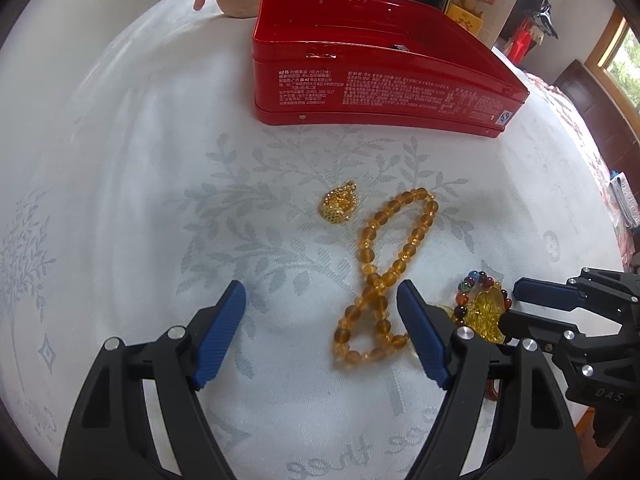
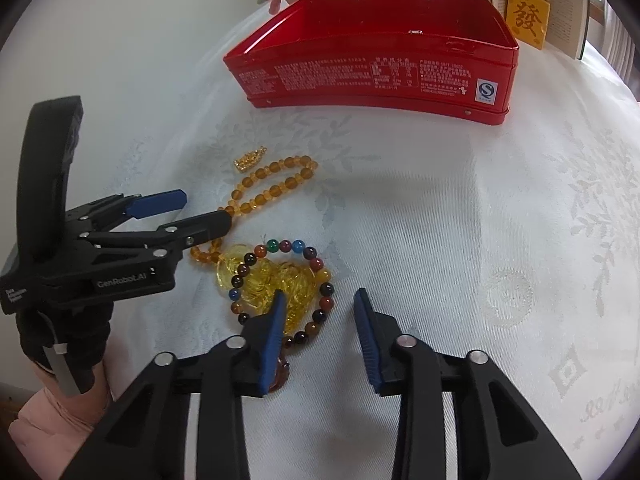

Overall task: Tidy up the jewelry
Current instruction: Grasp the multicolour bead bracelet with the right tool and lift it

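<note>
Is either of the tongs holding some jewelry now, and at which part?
No, nothing is held. The left tongs are open over the amber bead necklace; the right tongs are open beside the multicolored bracelet.

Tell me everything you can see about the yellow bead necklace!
The yellow bead necklace is a string of round, see-through amber beads, glassy looking. It lies flat on the white tablecloth, twisted into a figure-eight: one loop reaches toward the red tin, the other lies between the open left gripper fingers. No finger grips it. The small gold pendant lies just beside it.
</note>
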Motion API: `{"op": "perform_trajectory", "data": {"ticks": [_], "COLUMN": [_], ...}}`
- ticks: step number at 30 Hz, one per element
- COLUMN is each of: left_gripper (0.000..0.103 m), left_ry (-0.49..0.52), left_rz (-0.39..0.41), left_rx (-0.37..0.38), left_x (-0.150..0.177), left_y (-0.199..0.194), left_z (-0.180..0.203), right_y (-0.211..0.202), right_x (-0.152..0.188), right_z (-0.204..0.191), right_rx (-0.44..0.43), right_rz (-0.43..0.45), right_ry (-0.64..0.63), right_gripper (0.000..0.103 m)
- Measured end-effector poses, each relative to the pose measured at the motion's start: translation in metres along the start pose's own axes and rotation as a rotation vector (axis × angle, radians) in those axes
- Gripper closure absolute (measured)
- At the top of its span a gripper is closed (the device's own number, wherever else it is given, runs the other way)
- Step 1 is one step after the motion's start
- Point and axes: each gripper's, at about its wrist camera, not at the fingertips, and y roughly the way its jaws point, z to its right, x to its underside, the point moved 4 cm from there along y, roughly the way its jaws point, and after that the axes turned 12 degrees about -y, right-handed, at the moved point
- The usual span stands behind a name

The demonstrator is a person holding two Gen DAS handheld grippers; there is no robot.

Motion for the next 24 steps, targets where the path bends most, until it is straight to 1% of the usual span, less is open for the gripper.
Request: {"op": "perform_trajectory", "data": {"ticks": [1, 3, 5, 6, 7, 9, 11, 16, 19, 21, 24], "left_gripper": [0.026, 0.026, 0.026, 0.026, 0.026, 0.026, 0.026, 0.026, 0.026, 0.026, 0.026], "left_ry": [-0.001, -0.004, -0.006, -0.006, -0.007, -0.014, -0.023, -0.031, -0.033, -0.037, -0.046], "left_rz": [0.0, -0.001, -0.001, -0.002, -0.003, -0.006, -0.006, 0.009, 0.011, 0.014, 0.019], "left_rx": [0.001, 0.006, 0.008, 0.009, 0.011, 0.017, 0.028, 0.038, 0.048, 0.05, 0.049], "left_x": [0.0, 0.0, -0.001, -0.002, -0.002, -0.003, -0.004, -0.007, -0.007, -0.008, -0.009], "left_y": [0.0, -0.001, -0.001, -0.001, -0.001, -0.002, -0.004, -0.012, -0.014, -0.015, -0.018], "left_z": [-0.001, -0.002, -0.002, -0.002, -0.002, -0.003, -0.005, -0.004, -0.003, -0.003, -0.005], "right_y": [0.001, 0.001, 0.002, 0.002, 0.001, -0.003, -0.009, -0.03, -0.031, -0.026, -0.017], "right_x": [-0.001, -0.001, -0.002, -0.002, -0.002, -0.002, -0.001, 0.005, 0.006, 0.003, -0.003], "right_z": [-0.001, -0.004, -0.006, -0.006, -0.005, -0.004, -0.001, 0.008, 0.008, 0.003, -0.006], "right_rx": [-0.003, -0.018, -0.013, -0.012, -0.007, -0.003, -0.031, -0.021, -0.03, -0.032, -0.058], "right_rz": [0.0, 0.0, 0.0, 0.0, 0.004, 0.008, 0.024, 0.06, 0.053, 0.036, 0.02], "right_ry": [-0.006, -0.018, -0.025, -0.026, -0.025, -0.019, -0.007, 0.015, 0.006, -0.012, -0.029], "right_gripper": [0.074, 0.083, 0.084, 0.086, 0.09, 0.103, 0.103, 0.103, 0.103, 0.095, 0.094]}}
